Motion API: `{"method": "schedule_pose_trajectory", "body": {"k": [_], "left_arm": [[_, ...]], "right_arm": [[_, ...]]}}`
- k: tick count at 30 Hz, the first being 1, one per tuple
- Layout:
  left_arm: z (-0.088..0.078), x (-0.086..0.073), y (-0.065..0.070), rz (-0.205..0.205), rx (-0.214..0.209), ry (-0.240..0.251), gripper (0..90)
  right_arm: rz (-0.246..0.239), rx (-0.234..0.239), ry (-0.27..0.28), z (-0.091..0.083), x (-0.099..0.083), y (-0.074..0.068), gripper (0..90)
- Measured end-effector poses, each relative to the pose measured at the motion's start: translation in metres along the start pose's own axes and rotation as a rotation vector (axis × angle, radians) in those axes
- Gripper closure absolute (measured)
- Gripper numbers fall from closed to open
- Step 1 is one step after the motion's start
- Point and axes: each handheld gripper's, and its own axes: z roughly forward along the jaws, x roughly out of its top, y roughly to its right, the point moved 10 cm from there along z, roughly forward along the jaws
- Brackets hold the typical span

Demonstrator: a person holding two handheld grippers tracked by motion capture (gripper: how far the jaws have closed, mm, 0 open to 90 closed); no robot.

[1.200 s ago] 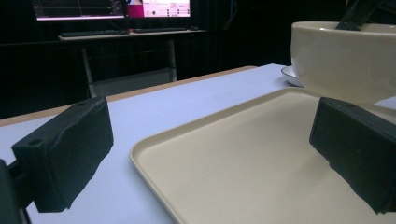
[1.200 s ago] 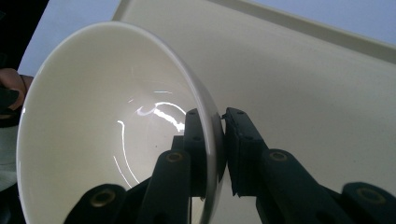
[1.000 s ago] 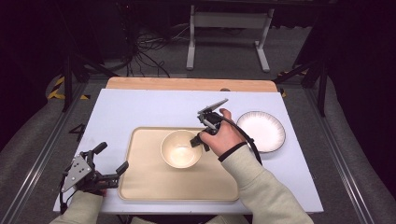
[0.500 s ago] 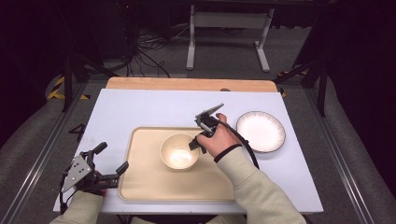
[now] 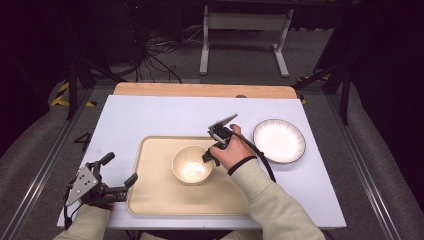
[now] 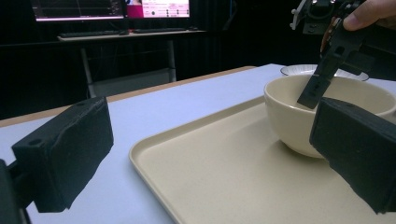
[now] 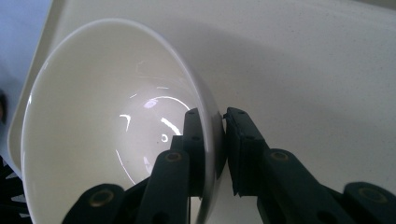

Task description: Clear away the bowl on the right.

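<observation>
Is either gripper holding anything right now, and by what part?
The right gripper pinches the bowl by its rim wall, one jaw inside, one outside. The left gripper is open beside the tray, holding nothing.

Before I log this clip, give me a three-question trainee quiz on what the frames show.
1. True or false: the right tool has one jaw inside the bowl and one outside its wall.
2. Where does the bowl stand? A) on the plate B) on the tray C) on the bare table
3. Fill in: the left tool is ____ and holds nothing.

Key: 1 true; 2 B; 3 open
</observation>
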Motion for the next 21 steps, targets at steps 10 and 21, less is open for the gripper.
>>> {"method": "schedule_pose_trajectory", "body": {"k": [10,21], "left_arm": [[0.0001,-0.0001,0.0004,0.002,-0.001,0.0,0.1],[0.0002,-0.0001,0.0012,0.007,-0.001,0.0,0.1]], "right_arm": [[0.002,-0.004,-0.006,0.0048,-0.0014,0.0026,77.5],[-0.01,-0.004,0.04,-0.0041,0.0039,0.0077,77.6]]}}
